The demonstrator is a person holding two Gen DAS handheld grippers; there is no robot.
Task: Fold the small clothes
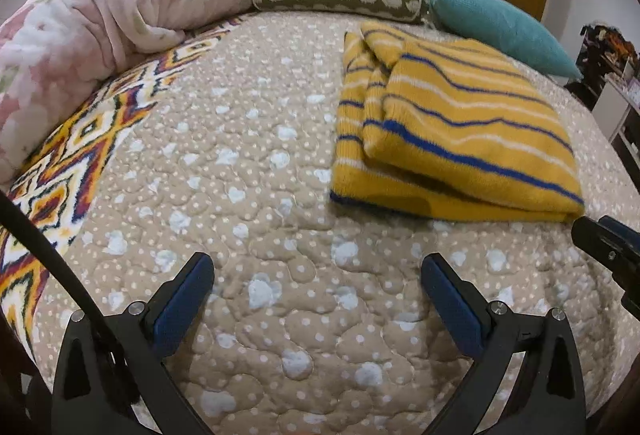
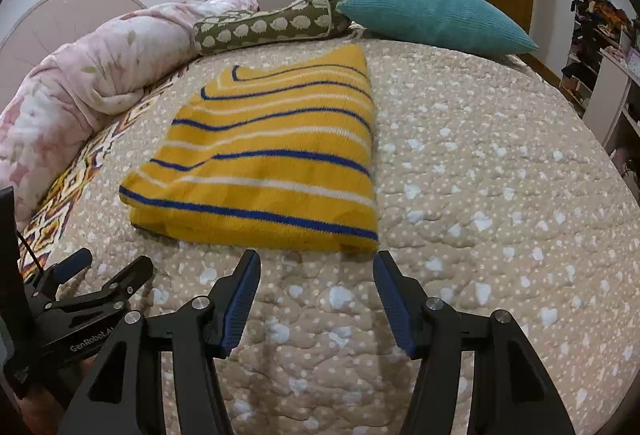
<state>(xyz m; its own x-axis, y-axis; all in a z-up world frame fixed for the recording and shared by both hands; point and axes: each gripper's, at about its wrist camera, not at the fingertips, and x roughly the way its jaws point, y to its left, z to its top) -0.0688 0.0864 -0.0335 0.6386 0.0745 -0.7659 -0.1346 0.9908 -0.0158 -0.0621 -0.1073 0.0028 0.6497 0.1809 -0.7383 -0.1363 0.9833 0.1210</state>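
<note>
Right wrist view: yellow knitted sweater with blue and white stripes (image 2: 260,155) folded at 11 o'clock | both my tools, right tool (image 2: 316,299) and left tool (image 1: 316,299), spread apart, empty | I judge fold done; next needs another garment.

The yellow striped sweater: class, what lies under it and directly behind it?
The folded yellow striped sweater rests on the dotted beige quilt. Behind it lie a hedgehog-print bolster and a teal cushion. Its own inner layers and the quilt beneath are covered.

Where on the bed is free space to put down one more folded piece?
Bare quilt lies right of the yellow striped sweater, below the teal pillow. Another patch lies between sweater and pink blanket. The far edge is crowded by the bolster.
</note>
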